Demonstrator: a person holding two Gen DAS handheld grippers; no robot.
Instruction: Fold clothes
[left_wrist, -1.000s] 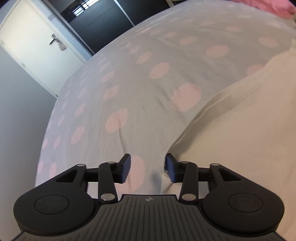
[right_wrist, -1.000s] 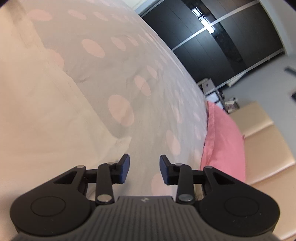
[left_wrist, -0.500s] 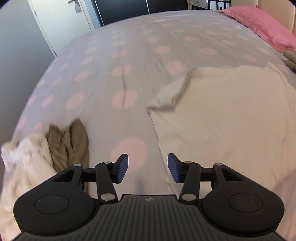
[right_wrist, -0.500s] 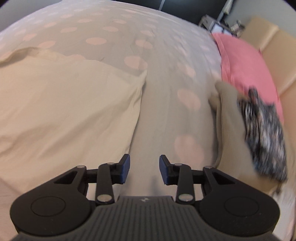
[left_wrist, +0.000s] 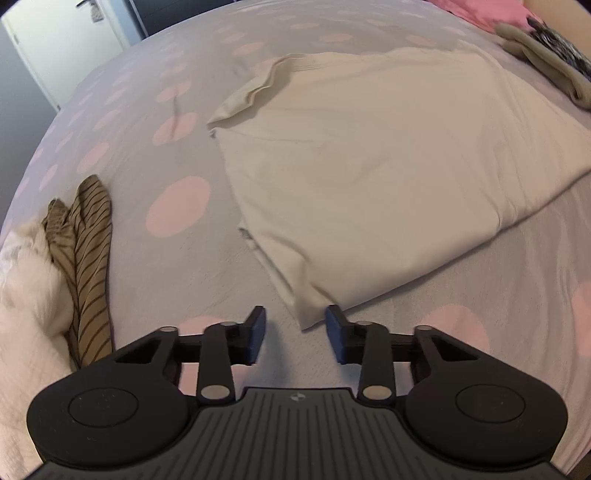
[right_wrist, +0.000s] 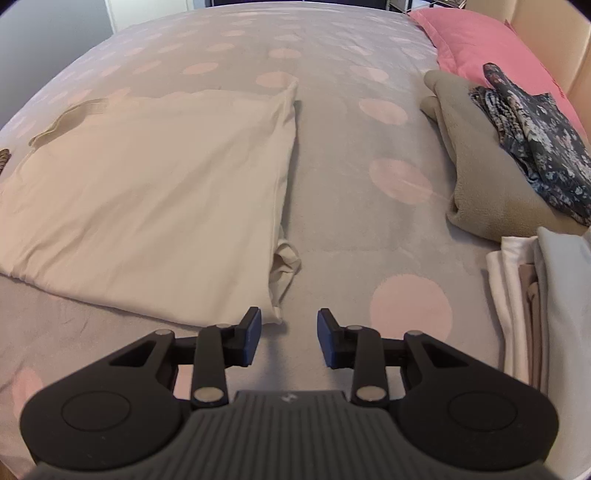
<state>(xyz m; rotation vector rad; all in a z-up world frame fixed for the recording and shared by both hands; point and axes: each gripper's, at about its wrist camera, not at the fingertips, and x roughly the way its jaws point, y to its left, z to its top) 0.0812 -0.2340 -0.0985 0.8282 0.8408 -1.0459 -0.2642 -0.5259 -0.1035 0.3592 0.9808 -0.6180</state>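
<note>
Cream garment (left_wrist: 373, 177) is lying partly folded and flat on the bed (left_wrist: 177, 266), which is wearing a grey cover with pink dots. Its ribbed neckline is sitting at the far side in the left wrist view; its two near corners are pointing toward the cameras.

Left gripper (left_wrist: 295, 334) is hovering over the garment's near left corner. Its jaws are closing, the corner tip is lying in the gap between them, and the pads are not pressing on it, so it is grasping nothing yet.

Right gripper (right_wrist: 289, 338) is hanging released just past the garment's near right corner (right_wrist: 275, 291). The left finger (right_wrist: 251, 332) is sitting just beside the cloth edge; bare bed cover is showing between the fingers.

To the left of the garment, well apart from it, an olive striped cloth (left_wrist: 90, 266) is lying against a white fluffy heap (left_wrist: 26, 288); both are unfolded.

To the right, in the right wrist view, a khaki garment (right_wrist: 484, 166) is lying on the bed with a dark floral cloth (right_wrist: 535, 147) resting on top of it. A stack of folded pale clothes (right_wrist: 535, 302) is sitting just nearer than those. A pink pillow (right_wrist: 480, 44) is lying at the far right, against a beige headboard (right_wrist: 554, 40).
</note>
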